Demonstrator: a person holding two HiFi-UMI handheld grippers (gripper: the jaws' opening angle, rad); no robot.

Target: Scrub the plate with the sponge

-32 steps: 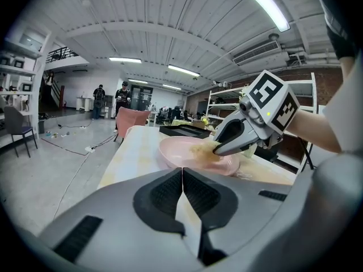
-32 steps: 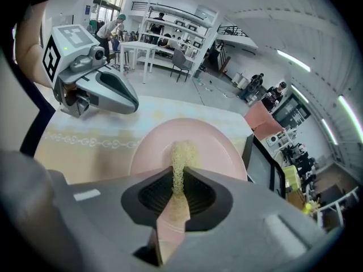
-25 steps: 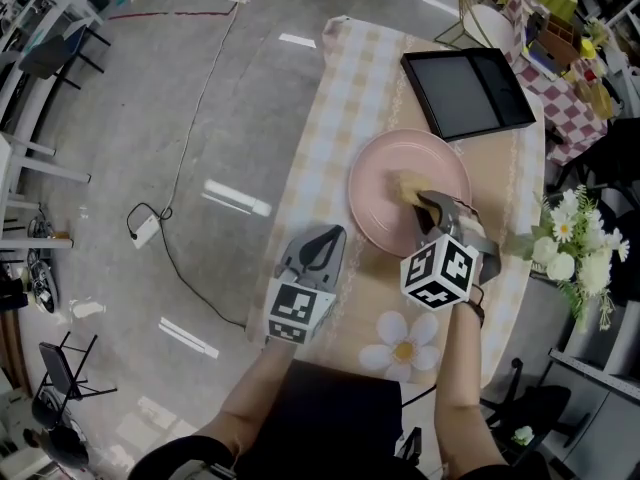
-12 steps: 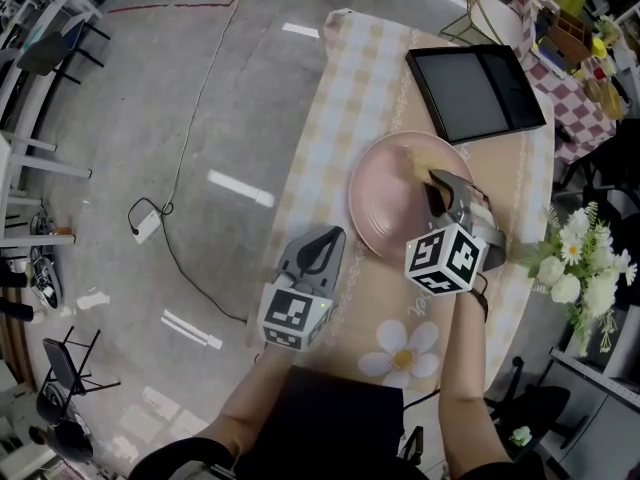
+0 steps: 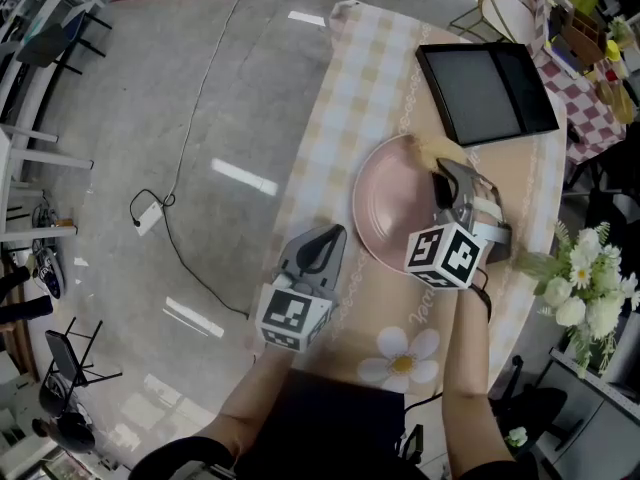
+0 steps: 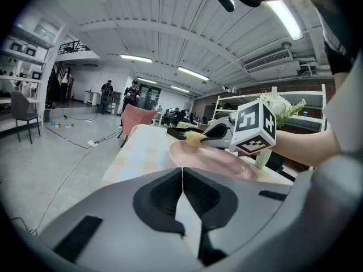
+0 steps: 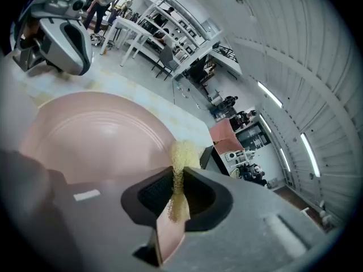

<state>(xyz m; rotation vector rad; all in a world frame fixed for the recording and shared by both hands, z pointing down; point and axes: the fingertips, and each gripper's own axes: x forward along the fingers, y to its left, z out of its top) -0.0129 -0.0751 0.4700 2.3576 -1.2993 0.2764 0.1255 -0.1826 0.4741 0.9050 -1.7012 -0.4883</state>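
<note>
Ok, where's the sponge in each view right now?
Head view: the sponge is right of centre in the upper half, at the far rim of the pink plate, held by the right hand-held gripper.
Left gripper view: a small yellow tuft just right of centre, over the plate.
Right gripper view: centre, pinched between the jaws.
Shared landmark: the pink plate, seen in all three.

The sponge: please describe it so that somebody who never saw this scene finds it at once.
Find the long table with the checked cloth, then the pink plate on it, nearer than the black tray. The sponge sits at the plate's far rim, pinched in the right hand-held gripper. It is the only small, pale yellow, fuzzy lump; its neighbours are smooth pink, black or grey.
</note>
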